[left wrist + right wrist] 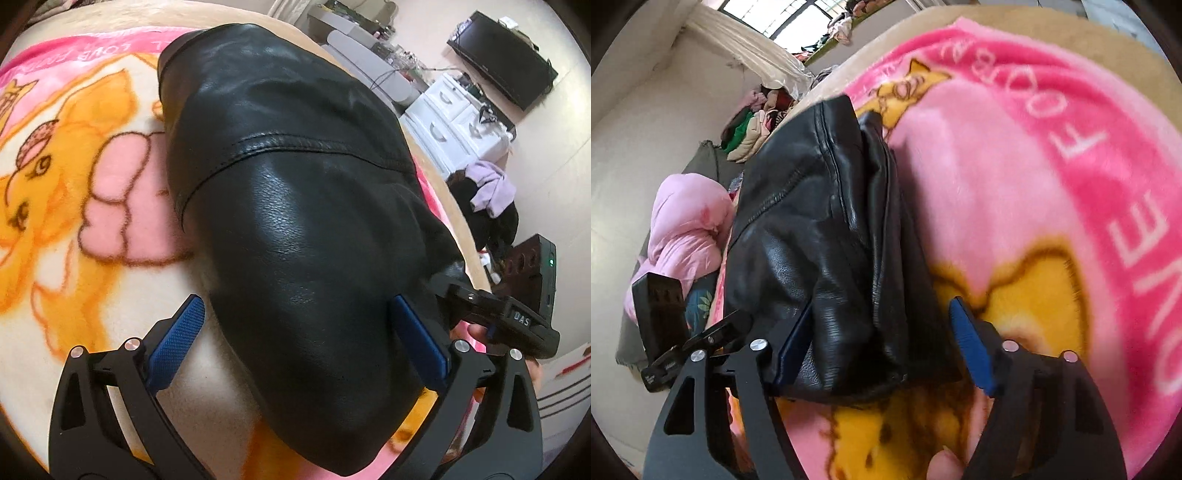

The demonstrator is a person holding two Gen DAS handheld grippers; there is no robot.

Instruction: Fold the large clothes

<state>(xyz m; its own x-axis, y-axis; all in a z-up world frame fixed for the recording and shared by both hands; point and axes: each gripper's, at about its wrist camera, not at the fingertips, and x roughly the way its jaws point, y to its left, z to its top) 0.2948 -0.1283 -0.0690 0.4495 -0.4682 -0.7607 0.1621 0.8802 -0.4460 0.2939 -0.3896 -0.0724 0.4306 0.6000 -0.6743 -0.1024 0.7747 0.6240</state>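
A black leather jacket [295, 192] lies folded into a thick bundle on a pink and yellow cartoon blanket [74, 206]. My left gripper [297, 302] stands wide open astride the bundle's near end. Its left pad [177, 343] is clear of the leather and its right pad [421, 343] is close against it. In the right wrist view the jacket [820, 236] shows its stacked edges. My right gripper [881, 308] is open around that end. The left pad [794, 347] is against the leather and the right pad [971, 350] is just off it. A fingertip [945, 461] shows at the bottom.
The blanket [1034, 184] covers a bed with a tan border. Beyond the bed's right side stand white drawers [454, 122], a black TV [506, 70] and a heap of purple clothing [491, 188]. A pink quilt [687, 229] and piled clothes [753, 125] lie on the other side.
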